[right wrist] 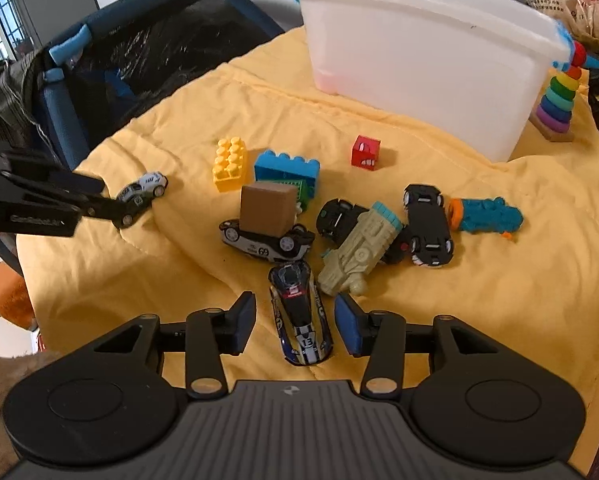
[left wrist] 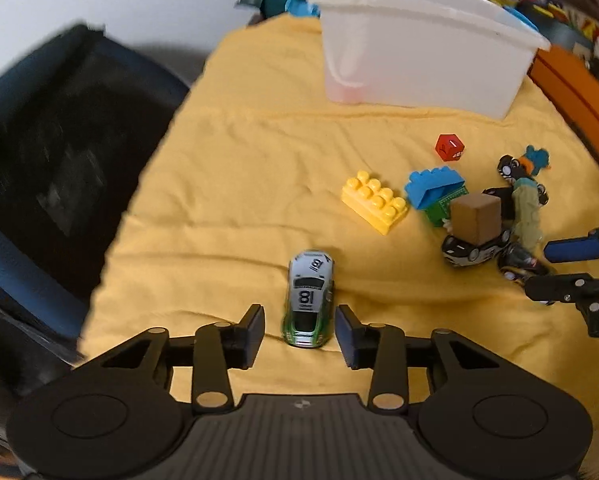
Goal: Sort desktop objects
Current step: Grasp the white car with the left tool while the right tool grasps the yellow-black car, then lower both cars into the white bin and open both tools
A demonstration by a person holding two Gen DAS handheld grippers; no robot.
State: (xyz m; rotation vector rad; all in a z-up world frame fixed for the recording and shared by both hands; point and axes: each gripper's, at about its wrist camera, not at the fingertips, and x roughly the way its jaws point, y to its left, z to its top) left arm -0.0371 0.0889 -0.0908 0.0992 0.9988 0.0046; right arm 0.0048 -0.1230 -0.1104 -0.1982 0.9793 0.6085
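Note:
On the yellow cloth [left wrist: 227, 184], my left gripper [left wrist: 299, 330] is open around the rear of a white and green toy car numbered 81 [left wrist: 308, 300]; the pads do not touch it. That car also shows in the right wrist view [right wrist: 144, 189]. My right gripper [right wrist: 295, 326] is open around a blue and black race car numbered 13 [right wrist: 299, 314]. Ahead of it lie an overturned white car [right wrist: 265, 240] with a brown cube [right wrist: 267, 209] on it, a beige toy vehicle [right wrist: 359, 248], black cars [right wrist: 427, 224], a yellow brick [right wrist: 230, 163], a blue brick [right wrist: 287, 166] and a red cube [right wrist: 365, 151].
A white plastic bin [right wrist: 419, 60] stands at the back of the cloth. A teal toy [right wrist: 485, 214] lies right of the cars. A rainbow ring stacker [right wrist: 559, 96] stands at the back right. A dark mesh playpen [right wrist: 131, 48] borders the cloth on the left.

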